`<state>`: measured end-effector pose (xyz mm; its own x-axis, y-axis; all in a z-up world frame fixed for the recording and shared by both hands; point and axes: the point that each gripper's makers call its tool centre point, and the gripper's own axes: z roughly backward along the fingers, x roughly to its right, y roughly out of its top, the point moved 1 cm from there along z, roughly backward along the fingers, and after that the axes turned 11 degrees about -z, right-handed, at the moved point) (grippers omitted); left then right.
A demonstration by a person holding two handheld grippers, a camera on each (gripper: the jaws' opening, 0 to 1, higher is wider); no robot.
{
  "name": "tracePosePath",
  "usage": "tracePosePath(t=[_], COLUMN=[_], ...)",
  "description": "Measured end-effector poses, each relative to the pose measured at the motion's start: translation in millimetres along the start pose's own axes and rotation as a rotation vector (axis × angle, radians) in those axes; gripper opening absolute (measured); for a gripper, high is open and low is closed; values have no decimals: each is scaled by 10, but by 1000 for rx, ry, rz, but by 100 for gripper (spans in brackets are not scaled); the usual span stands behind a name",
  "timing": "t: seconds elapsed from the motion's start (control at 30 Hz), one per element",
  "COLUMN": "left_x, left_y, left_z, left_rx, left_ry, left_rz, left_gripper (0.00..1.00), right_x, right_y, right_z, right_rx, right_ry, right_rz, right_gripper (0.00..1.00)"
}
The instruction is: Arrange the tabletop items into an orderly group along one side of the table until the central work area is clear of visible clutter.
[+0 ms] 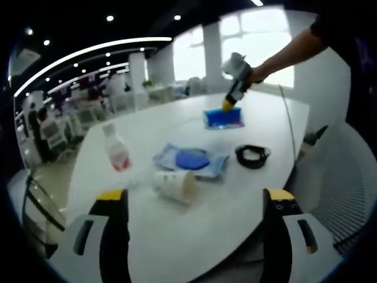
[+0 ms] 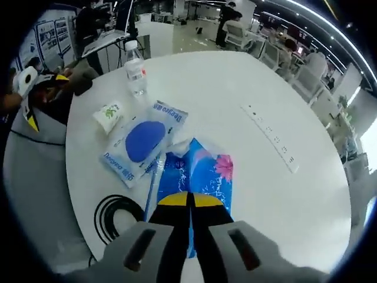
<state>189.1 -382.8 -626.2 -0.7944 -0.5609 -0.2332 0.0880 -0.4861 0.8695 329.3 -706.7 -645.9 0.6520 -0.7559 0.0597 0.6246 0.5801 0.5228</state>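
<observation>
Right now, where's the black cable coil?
In the left gripper view the black cable coil lies flat near the table's right edge, just right of the wipes pouch. In the right gripper view it sits lower left, beside the blue tissue pack.

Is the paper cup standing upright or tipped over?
Tipped over: the paper cup lies on its side on the table, its side wall resting on the tabletop.

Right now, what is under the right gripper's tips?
The right gripper, shut, is over the near end of the blue tissue pack lying flat on the white table. The gripper covers that end, so whether it pinches the pack cannot be seen.
</observation>
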Motion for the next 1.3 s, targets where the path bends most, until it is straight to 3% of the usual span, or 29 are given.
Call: tracePosePath(t=[0.77,1.3], left_x=[-20,-31], left_y=[-59,-110], left_z=[5,14], left_rx=[-37,-67], left_ry=[20,27], left_rz=[10,12], left_gripper=[91,91], right_x=[182,330], right_y=[-491,-800], right_z=[-173,-332], right_rx=[-158,-237], right_ry=[2,29], right_rz=[337,477], right_gripper=[0,0])
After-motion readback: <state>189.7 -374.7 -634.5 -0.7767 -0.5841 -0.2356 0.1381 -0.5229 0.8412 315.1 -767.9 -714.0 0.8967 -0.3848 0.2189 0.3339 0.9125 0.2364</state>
